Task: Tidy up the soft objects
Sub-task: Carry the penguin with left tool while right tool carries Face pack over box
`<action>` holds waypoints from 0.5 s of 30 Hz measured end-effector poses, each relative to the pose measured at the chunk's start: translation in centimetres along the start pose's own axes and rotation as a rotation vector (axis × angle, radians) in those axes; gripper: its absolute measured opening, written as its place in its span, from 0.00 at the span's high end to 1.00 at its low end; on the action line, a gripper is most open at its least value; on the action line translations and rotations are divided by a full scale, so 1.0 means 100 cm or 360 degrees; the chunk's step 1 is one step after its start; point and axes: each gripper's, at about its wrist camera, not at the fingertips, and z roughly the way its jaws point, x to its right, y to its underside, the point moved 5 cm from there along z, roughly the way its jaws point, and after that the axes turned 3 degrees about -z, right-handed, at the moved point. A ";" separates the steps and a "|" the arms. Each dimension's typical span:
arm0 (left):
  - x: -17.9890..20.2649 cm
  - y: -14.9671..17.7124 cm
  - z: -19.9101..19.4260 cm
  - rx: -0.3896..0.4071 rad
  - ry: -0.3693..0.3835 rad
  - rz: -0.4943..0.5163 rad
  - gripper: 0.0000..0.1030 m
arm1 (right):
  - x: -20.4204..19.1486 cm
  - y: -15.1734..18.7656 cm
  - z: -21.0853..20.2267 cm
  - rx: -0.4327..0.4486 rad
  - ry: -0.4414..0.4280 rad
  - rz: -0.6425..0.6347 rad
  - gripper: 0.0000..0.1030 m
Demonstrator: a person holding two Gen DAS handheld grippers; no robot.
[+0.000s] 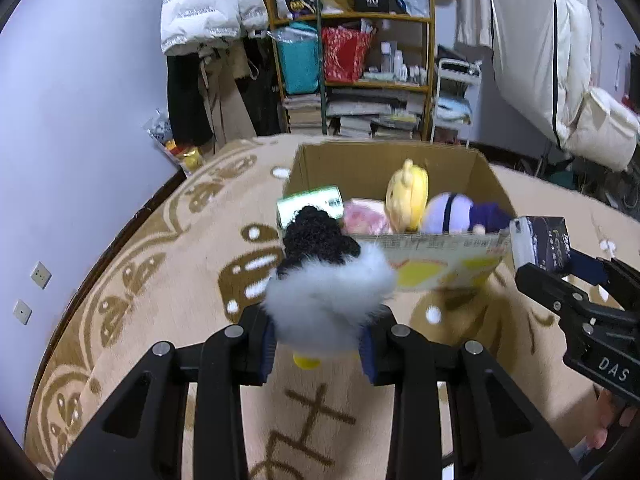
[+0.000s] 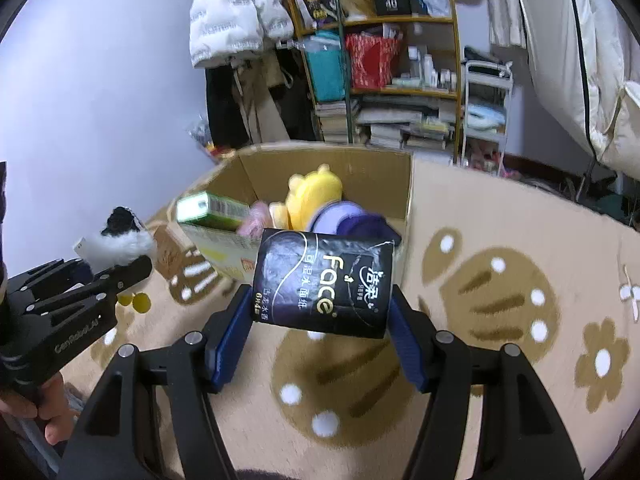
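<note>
1. Beige patterned carpet (image 1: 168,264) carries an open cardboard box (image 1: 472,164) before a cluttered shelf (image 1: 428,20) and a pale wall
2. Left gripper (image 1: 320,344): jaws clamped on a fluffy white-and-black plush toy (image 1: 328,296), held above the carpet just short of the box's near wall; its long axis runs away from the camera, black end toward the box
3. Right gripper (image 2: 320,320): jaws closed on a black tissue pack (image 2: 324,280), near the box's near right corner, long axis roughly upright, print sideways
4. Box already holds a yellow plush (image 1: 408,196), a purple plush (image 1: 452,212) and a green carton (image 1: 312,204)
5. Step in hand, as judged: carrying both items boxward. Next: clear the near wall, then release over free space
</note>
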 end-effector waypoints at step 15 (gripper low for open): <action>0.007 -0.049 -0.021 0.0265 0.0007 0.0068 0.69 | -0.001 -0.040 -0.026 0.0265 0.0004 -0.0035 0.33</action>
